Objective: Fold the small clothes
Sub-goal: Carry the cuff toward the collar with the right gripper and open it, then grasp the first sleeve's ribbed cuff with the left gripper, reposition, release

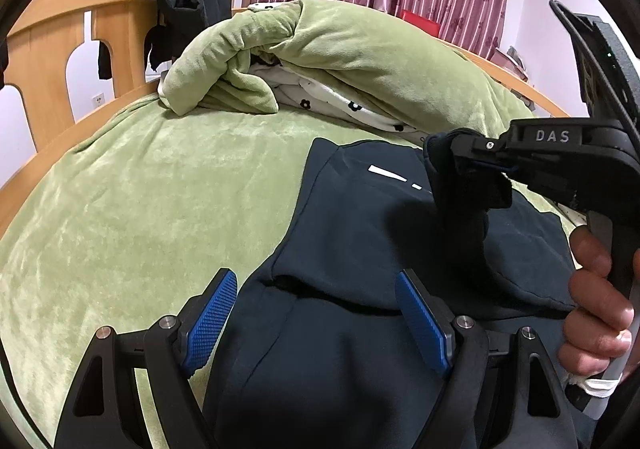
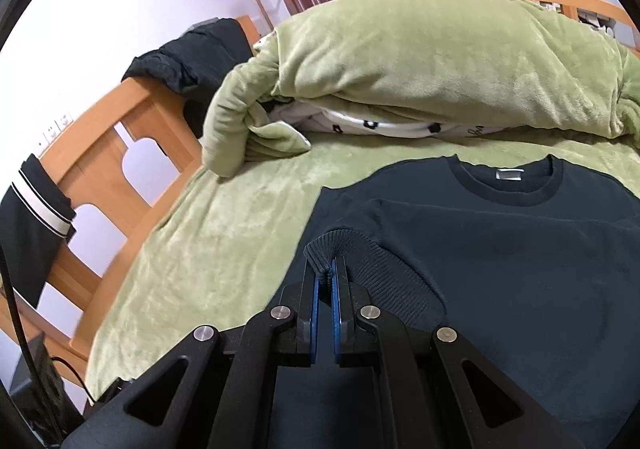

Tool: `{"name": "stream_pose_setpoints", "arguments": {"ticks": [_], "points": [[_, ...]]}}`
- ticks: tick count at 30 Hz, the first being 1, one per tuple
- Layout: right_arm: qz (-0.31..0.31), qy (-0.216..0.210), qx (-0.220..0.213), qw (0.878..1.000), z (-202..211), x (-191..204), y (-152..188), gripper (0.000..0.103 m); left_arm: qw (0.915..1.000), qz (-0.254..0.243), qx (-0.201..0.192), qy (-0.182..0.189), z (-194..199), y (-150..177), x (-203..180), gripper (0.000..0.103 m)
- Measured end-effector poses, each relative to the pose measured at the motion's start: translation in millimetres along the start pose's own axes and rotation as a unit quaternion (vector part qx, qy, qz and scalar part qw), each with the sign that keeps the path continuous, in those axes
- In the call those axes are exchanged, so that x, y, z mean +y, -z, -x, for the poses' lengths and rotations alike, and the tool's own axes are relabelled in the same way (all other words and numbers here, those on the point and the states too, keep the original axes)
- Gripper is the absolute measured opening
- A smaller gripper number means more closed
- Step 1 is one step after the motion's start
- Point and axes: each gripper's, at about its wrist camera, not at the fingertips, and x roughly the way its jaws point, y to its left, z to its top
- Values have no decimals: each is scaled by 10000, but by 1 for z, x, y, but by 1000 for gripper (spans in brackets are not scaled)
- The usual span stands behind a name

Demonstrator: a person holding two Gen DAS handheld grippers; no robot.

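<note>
Dark navy sweatshirt (image 2: 520,269) lies flat, ribbed cuff (image 2: 340,249) lifted.

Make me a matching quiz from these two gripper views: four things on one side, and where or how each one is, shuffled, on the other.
Things:
1. left gripper
2. right gripper
3. dark sweatshirt
4. green quilt

States:
A. bundled at the far side of the bed
B. lying spread on the bed
C. open, nothing between its pads
D. shut on the ribbed cuff

Pairs: 1-C, 2-D, 3-B, 4-A
</note>
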Motion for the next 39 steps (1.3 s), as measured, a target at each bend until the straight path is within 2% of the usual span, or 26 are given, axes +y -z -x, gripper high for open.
{"name": "stream_pose_setpoints", "arguments": {"ticks": [3,6,8,10,13,17,21,26,30,34,39], "points": [[-28,35,320,9995,-21,-3,8,12,10000,25,34,-4,-2,0,1,80],[-164,-186,696,9973,-34,-12,19,26,10000,27,59,4,-3,0,1,80],[-65,-239,597,9979,-26,-15,23,37,10000,23,59,23,-3,0,1,80],[233,-14,331,9992,-6,-18,23,43,10000,13,68,36,-4,-1,1,80],[549,441,129,9974,24,-31,22,43,9999,15,89,50,-5,-1,1,80],[586,1114,-146,9919,72,-71,29,43,9999,31,132,77,-5,0,0,80],[193,1945,-361,9800,122,-127,48,43,9998,-39,176,72,-8,2,-4,80],[-226,2708,-329,9618,156,-193,77,43,9994,-244,232,54,-9,9,-16,80],[-610,2867,-293,9556,162,-230,96,43,9991,-338,258,-21,-10,12,-27,80],[-1011,2771,-279,9551,160,-257,111,43,9985,-482,250,-63,-15,13,-41,80],[-932,2747,11,9570,143,-272,119,43,9988,-408,263,111,-17,7,-53,80]]}}
